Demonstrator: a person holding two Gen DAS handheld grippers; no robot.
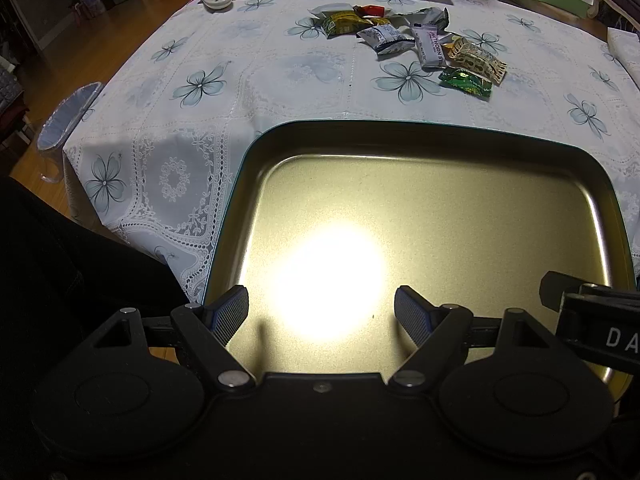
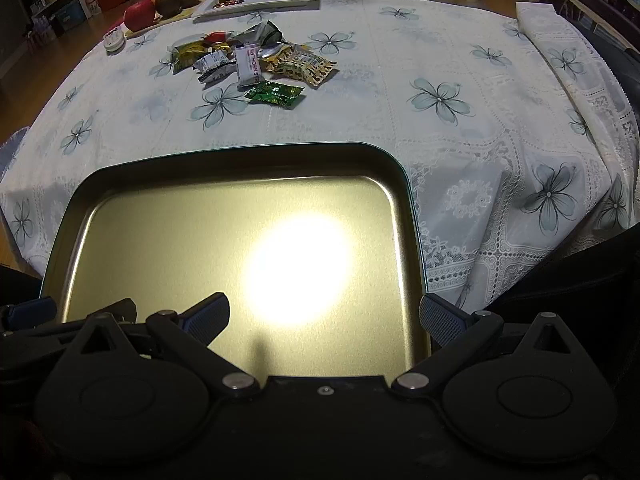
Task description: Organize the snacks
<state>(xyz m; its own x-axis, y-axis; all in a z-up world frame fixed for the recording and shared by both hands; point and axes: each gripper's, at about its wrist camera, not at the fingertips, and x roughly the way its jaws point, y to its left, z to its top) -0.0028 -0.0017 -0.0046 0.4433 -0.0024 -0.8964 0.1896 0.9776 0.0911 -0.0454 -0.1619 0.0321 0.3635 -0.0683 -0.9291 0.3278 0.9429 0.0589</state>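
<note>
Likely light, crinkly, slippery: snack packets (image 1: 416,40) heaped mid-table, well beyond empty tin tray (image 1: 440,152); best pinched at a sealed end; left gripper (image 1: 322,314) and right gripper (image 2: 324,322) wide open, empty.

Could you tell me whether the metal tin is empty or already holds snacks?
Empty: the tin shows only its bare gold floor; the snack packets lie on the tablecloth beyond it.

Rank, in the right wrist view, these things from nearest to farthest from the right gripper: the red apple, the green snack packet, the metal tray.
1. metal tray, directly under the right gripper.
2. green snack packet, mid-table, left of centre.
3. red apple, far left edge.
</note>
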